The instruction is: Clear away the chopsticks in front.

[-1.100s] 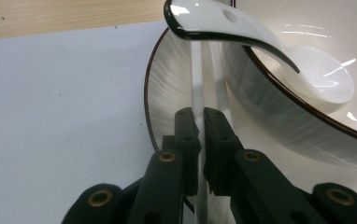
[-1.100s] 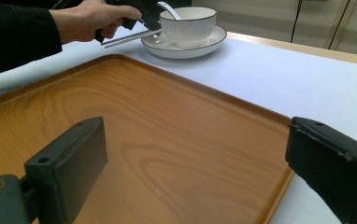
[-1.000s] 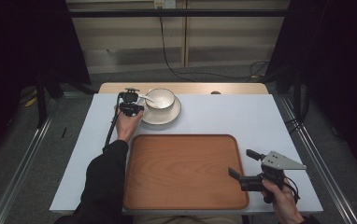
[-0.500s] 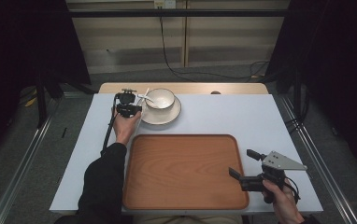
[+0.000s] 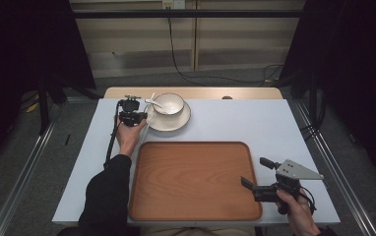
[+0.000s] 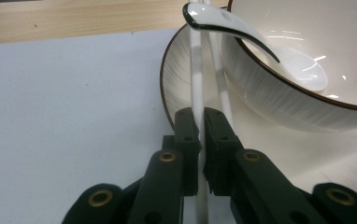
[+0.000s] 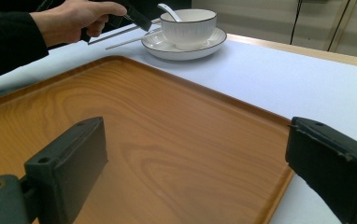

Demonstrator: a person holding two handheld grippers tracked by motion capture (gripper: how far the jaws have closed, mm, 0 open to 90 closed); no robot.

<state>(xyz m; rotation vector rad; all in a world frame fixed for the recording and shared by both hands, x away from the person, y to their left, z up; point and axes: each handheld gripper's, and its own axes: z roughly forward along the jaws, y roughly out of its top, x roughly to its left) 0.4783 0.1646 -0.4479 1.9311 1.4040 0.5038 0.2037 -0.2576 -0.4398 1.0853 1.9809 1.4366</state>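
A: Start close in. What does the left gripper point(image 6: 200, 122) have?

B: Its jaws are nearly closed on a chopstick point(image 6: 196, 70), pinched low on the shaft. A second chopstick point(image 6: 219, 79) lies just beside it, to the right of the jaws. Whether that one is also caught I can't tell.

A: How will the chopsticks handle?

B: I'd judge them light, stiff and glossy, so slippery between hard pads. Thin and round, they could roll or pivot in the grip. A hold nearer the middle would balance better than one near an end.

A: And where are they on the surface point(image 5: 255, 123)?

B: At the far left, with their far ends resting on the rim of the saucer point(image 5: 181, 120). The bowl point(image 5: 169, 104) sits on that saucer with a spoon point(image 6: 260, 49) in it. Those look ceramic, so fragile, and a swinging stick could knock the spoon.

A: The right gripper point(image 7: 195, 163)?

B: It is wide open and holds nothing, above the near right corner of the tray point(image 5: 191, 182).

A: What's unclear?

B: In the left gripper view the chopsticks' near ends run under the jaws and their tips are cut off at the top edge. From the high view they are thin pale lines, partly behind the left hand point(image 5: 128, 135).
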